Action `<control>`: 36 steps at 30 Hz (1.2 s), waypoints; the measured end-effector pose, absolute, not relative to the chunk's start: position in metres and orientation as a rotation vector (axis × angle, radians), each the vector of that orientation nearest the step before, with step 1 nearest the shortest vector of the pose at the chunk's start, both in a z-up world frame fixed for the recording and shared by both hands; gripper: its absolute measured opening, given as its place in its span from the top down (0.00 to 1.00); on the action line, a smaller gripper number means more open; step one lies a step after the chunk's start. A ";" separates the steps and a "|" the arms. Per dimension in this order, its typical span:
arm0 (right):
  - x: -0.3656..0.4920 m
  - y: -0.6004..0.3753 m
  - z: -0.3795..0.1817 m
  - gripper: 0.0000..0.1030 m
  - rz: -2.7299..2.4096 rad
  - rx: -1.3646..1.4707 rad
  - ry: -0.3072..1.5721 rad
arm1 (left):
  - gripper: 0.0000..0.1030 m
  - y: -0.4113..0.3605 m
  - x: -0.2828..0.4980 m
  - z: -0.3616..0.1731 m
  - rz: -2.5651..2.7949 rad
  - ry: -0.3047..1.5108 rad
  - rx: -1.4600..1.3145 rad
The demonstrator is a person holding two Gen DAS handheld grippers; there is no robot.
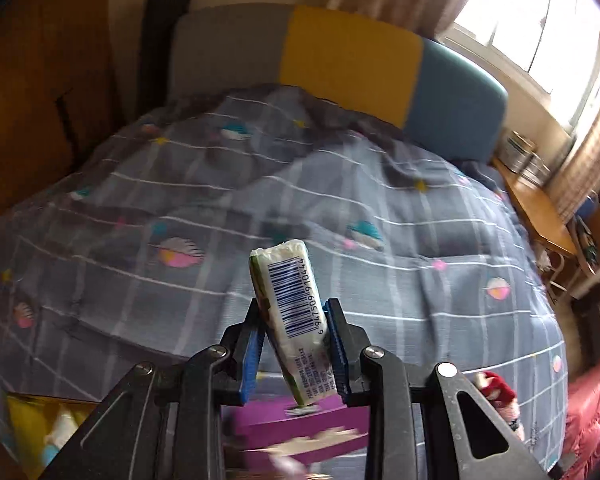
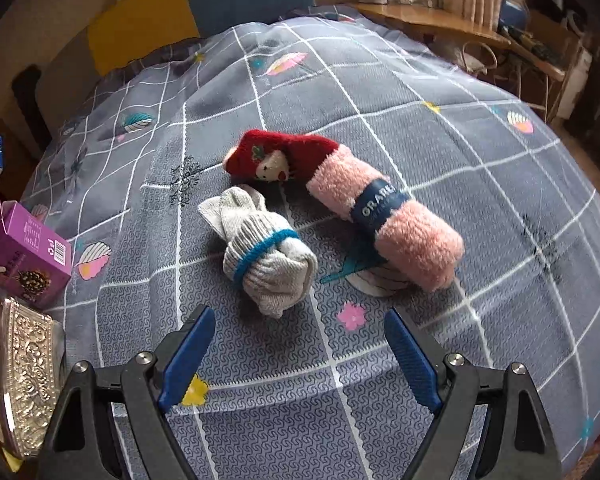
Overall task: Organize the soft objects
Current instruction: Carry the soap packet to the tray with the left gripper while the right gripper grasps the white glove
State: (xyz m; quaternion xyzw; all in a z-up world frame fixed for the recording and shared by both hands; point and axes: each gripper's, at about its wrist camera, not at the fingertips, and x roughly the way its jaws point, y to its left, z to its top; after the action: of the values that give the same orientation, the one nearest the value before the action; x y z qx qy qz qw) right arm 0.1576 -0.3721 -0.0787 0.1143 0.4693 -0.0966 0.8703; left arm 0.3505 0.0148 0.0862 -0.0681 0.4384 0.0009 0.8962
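My left gripper (image 1: 294, 312) is shut on a small white tissue pack (image 1: 288, 300) with a barcode, held up above the grey checked bedspread (image 1: 400, 208). In the right wrist view my right gripper (image 2: 300, 332) stands open over the bedspread (image 2: 480, 128), nothing between its blue fingers (image 2: 190, 356). Just beyond it lies a grey rolled sock bundle (image 2: 266, 256) with a blue band. To its right rests a pink fluffy roll (image 2: 384, 220) with a dark label. A red sock with a bear face (image 2: 280, 156) lies behind them and also shows at the left wrist view's lower right as a red sock (image 1: 498, 390).
A purple box (image 2: 26, 252) and a silver embossed packet (image 2: 24, 376) lie at the bed's left edge; the purple box (image 1: 300, 428) sits under my left gripper. A yellow, grey and blue headboard (image 1: 352, 60) backs the bed. A wooden desk (image 2: 440, 16) with clutter stands to the right.
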 end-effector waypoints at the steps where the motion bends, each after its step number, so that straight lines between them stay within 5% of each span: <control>1: 0.162 -0.368 -0.075 0.15 -0.206 0.188 0.959 | 0.72 0.033 0.348 0.086 0.023 0.909 -0.148; 10: 0.217 -0.356 -0.098 0.15 -0.179 -0.019 1.044 | 0.72 0.157 0.280 0.069 0.128 0.902 -0.231; 14: 0.222 -0.353 -0.114 0.45 -0.157 0.009 1.110 | 0.72 0.182 0.240 0.051 0.109 0.896 -0.258; 18: 0.217 -0.342 -0.113 0.55 -0.166 -0.015 1.107 | 0.72 0.199 0.201 0.029 0.081 0.879 -0.314; 36: 0.197 -0.336 -0.122 0.55 -0.107 0.058 1.110 | 0.72 0.281 0.026 -0.051 0.222 0.920 -0.443</control>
State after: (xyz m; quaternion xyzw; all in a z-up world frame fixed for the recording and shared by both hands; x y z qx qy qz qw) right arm 0.1973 -0.3361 -0.1219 0.0273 0.5265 -0.0508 0.8482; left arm 0.0263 0.2811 -0.0507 -0.2116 0.4395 0.1062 0.8665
